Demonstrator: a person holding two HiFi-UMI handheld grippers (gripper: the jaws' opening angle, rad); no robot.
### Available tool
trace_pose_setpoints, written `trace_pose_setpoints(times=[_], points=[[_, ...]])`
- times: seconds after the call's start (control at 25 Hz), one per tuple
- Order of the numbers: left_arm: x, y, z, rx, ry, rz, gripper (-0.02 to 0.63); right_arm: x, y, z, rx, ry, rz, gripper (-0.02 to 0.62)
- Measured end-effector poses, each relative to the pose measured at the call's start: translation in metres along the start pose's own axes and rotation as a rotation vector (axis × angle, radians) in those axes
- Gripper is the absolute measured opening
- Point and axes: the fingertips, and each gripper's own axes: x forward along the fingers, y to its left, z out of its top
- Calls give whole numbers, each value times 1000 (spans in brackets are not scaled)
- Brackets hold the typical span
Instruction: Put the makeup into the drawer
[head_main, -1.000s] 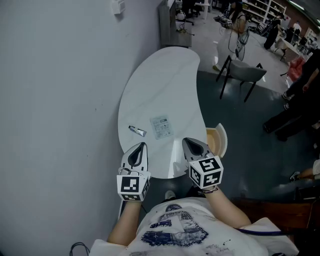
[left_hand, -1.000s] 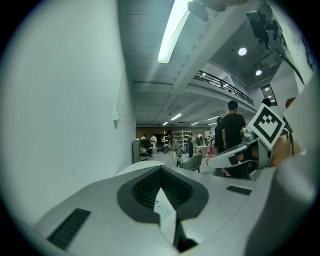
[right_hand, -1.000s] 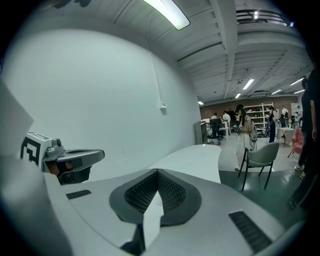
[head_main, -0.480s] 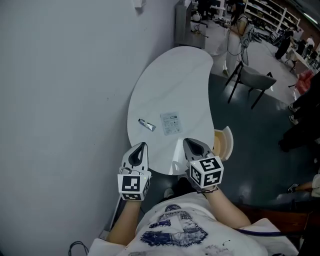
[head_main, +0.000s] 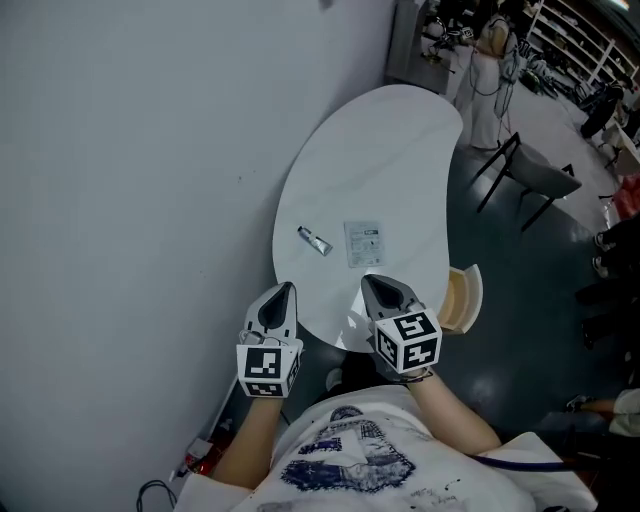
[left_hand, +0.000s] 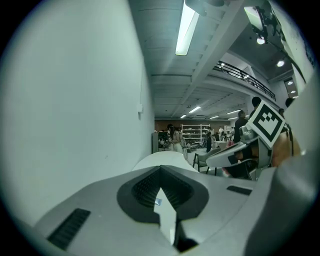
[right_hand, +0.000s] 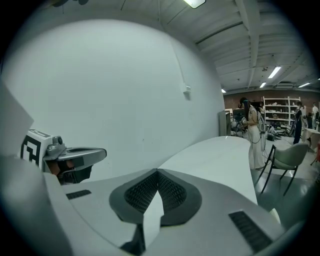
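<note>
Grey ribbed pads meet tip to tip in the left gripper view: the left gripper (left_hand: 160, 171) is clenched, with nothing caught between its jaws. The right gripper (right_hand: 157, 173) is the same, its jaws pressed together and empty. From the head view the two are held side by side in front of the person's chest, apart from each other. Each has its marker cube (head_main: 266, 371) towards the body and its nose over the near edge of the table (head_main: 385, 150). Neither touches anything on the tabletop.

The table is white and kidney-shaped, its left side running along a plain grey wall (head_main: 120, 200). Beyond the gripper tips, towards the middle of the top, lie the makeup items. One is a small silvery tube (head_main: 314, 240), set at a slant on the wall side. Just to its right, not touching it, is a flat pale packet (head_main: 364, 243) with print too small to read. Both lie ahead of the grippers and clear of them.

At the table's near right edge the drawer (head_main: 464, 298) stands swung out, its tan inside showing; the right gripper is close beside it. I cannot see anything lying in it.

Farther off, past the table's right side, a grey chair (head_main: 535, 172) with dark legs stands on the dark floor.
</note>
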Motion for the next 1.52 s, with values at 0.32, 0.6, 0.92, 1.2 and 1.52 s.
trace_pose_setpoints(times=[0.32, 0.6, 0.92, 1.2, 1.52], points=[[35, 29, -16, -39, 39, 77, 46, 55, -12, 2, -32, 66, 77, 21], [71, 50, -28, -68, 80, 134, 45, 101, -23, 2, -93, 134, 160, 21], [98, 65, -40, -94, 115, 196, 46, 145, -26, -5, -149, 202, 259, 21], [116, 74, -57, -110, 147, 225, 46, 178, -32, -20, -166, 244, 306, 23], [136, 84, -76, -127, 189, 246, 46, 211, -33, -37, -183, 298, 337, 26]])
